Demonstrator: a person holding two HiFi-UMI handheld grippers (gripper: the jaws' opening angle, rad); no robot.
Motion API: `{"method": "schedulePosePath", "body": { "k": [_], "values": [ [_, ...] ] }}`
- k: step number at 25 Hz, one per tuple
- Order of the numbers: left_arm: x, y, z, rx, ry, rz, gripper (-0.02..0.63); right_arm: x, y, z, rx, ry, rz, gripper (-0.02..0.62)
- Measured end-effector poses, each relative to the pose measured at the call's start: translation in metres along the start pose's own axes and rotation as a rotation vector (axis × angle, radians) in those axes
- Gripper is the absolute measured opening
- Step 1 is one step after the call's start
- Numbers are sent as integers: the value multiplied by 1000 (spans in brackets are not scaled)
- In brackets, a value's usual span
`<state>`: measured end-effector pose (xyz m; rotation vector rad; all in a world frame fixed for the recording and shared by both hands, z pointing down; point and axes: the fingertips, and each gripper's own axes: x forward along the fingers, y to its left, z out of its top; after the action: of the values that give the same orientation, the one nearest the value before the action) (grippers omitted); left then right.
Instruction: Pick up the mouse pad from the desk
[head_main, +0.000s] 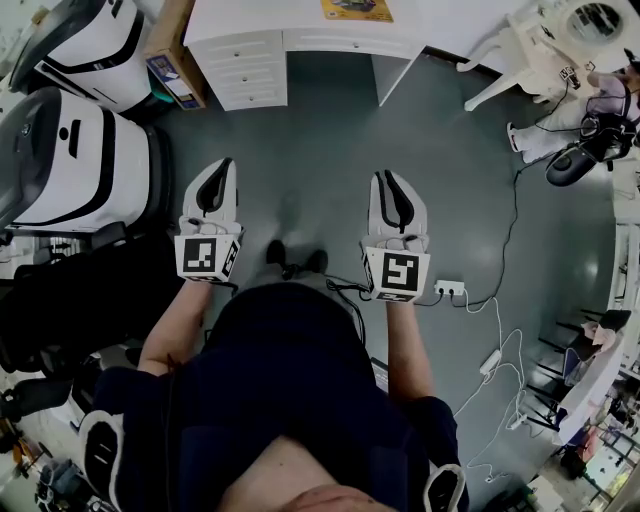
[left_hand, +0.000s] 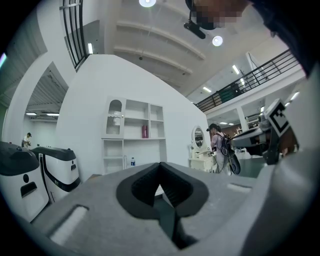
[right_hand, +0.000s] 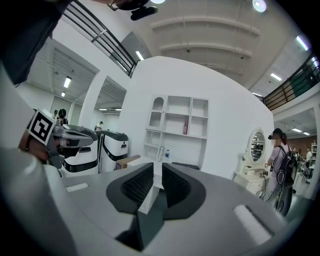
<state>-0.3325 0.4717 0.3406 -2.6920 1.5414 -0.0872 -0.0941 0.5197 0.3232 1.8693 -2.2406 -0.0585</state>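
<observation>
Approach step: both grippers empty, mouse pad (head_main: 357, 9) not reached.
Left gripper (left_hand: 160, 165) fingers are closed tip to tip on nothing; right gripper (right_hand: 156, 169) fingers stand a narrow slit apart, also empty. Both point level over the floor (head_main: 320, 130), well apart from the white table (head_main: 270, 20) at 12 o'clock. A flat printed sheet there, probably the mouse pad, lies untouched. Next move likely calls for advancing, opening wider, then pinching the pad's edge.

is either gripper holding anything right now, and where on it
Nothing is held. The left gripper is shut with nothing between its jaws, and the right gripper is slightly open and empty.
</observation>
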Motion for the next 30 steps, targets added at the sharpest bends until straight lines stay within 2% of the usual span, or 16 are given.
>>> {"method": "schedulePosePath", "body": {
  "k": [5,8,12,21,30],
  "values": [
    [2,2,-3,2,0,-4,2,2,2,-1,-5,0,20,106],
    [4,5,-3,3,1,-6,2,5,5,7,-4,-24,47,192],
    [8,11,-4,8,0,-18,2,11,11,22,-25,-61,75,270],
    [23,36,-12,31,-9,-89,2,42,20,29,-24,-53,57,315],
    [61,50,-13,55,-21,-131,3,90,1,32,-12,-55,18,319]
  ]
}}
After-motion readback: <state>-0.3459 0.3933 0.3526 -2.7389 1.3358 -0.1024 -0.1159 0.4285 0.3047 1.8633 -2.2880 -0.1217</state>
